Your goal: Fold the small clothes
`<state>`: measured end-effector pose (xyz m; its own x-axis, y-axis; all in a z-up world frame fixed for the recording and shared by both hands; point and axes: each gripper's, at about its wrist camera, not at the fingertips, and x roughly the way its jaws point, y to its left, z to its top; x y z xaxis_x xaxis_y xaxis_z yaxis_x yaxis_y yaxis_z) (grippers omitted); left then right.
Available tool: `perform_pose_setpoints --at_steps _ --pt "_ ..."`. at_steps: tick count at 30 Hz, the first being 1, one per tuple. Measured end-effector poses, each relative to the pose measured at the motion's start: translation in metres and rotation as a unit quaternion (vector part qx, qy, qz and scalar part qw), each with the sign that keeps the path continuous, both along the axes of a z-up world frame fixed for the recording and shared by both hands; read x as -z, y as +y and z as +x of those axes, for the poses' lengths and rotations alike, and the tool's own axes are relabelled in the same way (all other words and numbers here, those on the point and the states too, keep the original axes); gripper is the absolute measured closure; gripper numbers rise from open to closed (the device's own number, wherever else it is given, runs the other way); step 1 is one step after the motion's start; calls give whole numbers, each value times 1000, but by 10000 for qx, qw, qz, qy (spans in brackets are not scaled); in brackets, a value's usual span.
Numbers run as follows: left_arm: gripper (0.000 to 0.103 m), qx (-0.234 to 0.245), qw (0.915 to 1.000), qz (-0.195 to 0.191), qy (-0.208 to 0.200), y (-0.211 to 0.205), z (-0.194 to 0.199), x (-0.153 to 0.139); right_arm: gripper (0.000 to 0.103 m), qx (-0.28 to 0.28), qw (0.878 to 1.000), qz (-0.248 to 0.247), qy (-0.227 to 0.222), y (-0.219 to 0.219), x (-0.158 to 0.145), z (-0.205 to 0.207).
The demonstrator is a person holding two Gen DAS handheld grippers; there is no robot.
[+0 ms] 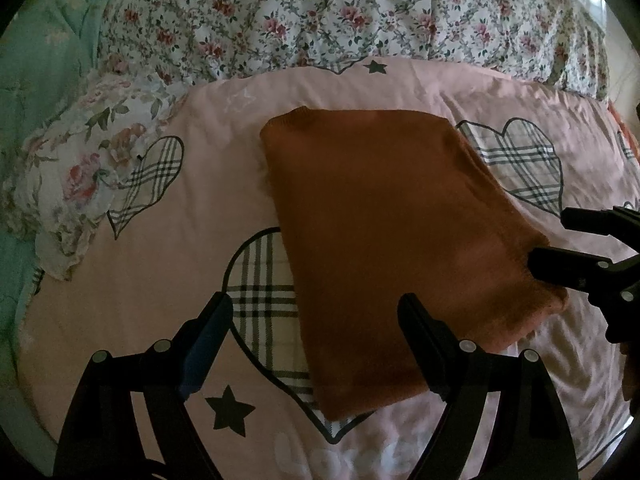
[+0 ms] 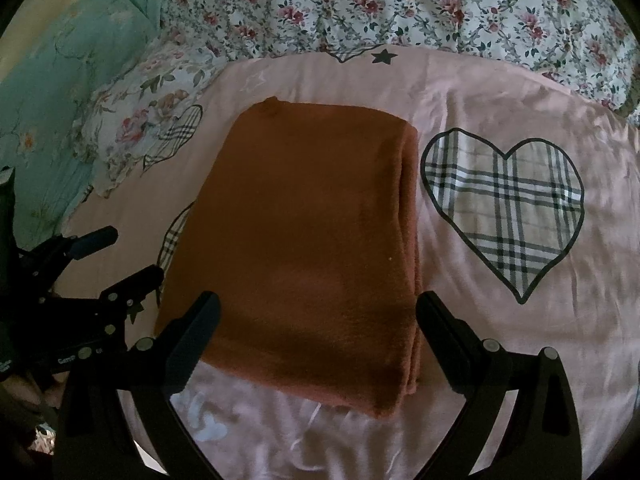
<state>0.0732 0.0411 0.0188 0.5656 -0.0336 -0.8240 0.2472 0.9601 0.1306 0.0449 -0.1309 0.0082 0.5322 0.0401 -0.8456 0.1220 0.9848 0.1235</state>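
A rust-brown garment point(image 1: 384, 232) lies folded into a flat rectangle on the pink bedspread point(image 1: 208, 148). It also shows in the right wrist view point(image 2: 304, 240), with stacked fold layers along its right edge. My left gripper point(image 1: 316, 316) is open and empty, hovering over the garment's near left edge. My right gripper point(image 2: 318, 312) is open and empty, its fingers straddling the garment's near end just above it. The right gripper point(image 1: 548, 236) enters the left wrist view from the right, its lower finger at the garment's right edge. The left gripper point(image 2: 132, 252) shows at the left of the right wrist view.
The bedspread point(image 2: 500, 100) has plaid hearts point(image 2: 504, 204) and black stars. A floral quilt point(image 1: 340, 16) is bunched along the far side. A floral pillow point(image 1: 88, 168) and teal bedding point(image 1: 44, 56) lie at the left.
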Motion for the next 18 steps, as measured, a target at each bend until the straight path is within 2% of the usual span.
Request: perform_pose_setpoints --at_steps 18 --pt "18 -52 9999 -50 -86 8 -2 -5 5 44 10000 13 -38 4 -2 -4"
